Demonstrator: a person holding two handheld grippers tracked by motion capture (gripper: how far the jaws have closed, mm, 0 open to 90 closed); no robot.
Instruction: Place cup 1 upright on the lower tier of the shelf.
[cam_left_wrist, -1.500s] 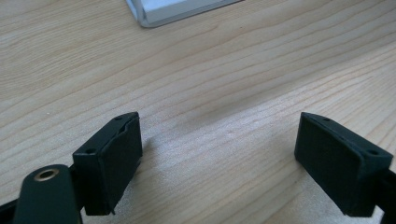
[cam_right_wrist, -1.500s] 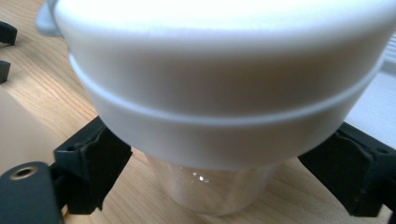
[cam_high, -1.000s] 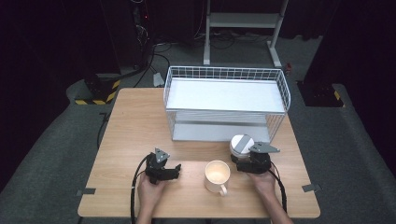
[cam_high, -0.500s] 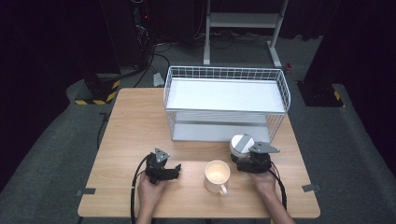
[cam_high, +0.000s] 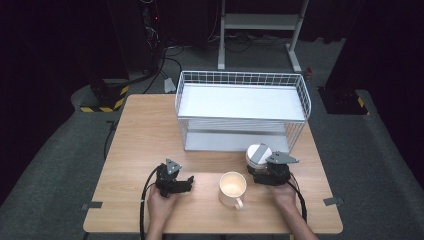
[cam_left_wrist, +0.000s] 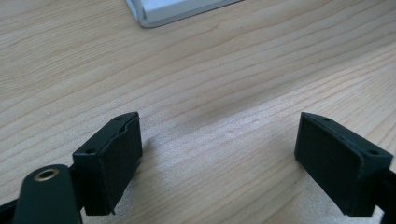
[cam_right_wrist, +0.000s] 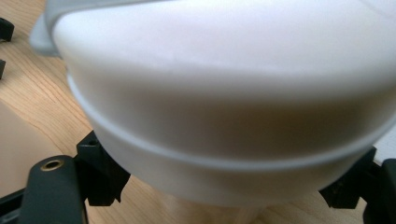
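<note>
From above, I see my right gripper (cam_high: 260, 167) against a white lidded container (cam_high: 257, 154) in front of the wire basket (cam_high: 240, 107), with a cream mug (cam_high: 232, 186) just left. Its own camera shows the jaws closing around the container (cam_right_wrist: 224, 107). My left gripper (cam_left_wrist: 219, 163) rests spread over bare table (cam_left_wrist: 196, 70).

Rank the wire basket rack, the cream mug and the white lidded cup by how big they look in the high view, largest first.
1. wire basket rack, by far the largest.
2. cream mug.
3. white lidded cup, partly hidden behind the right gripper, so its rank against the mug is unsure.
</note>
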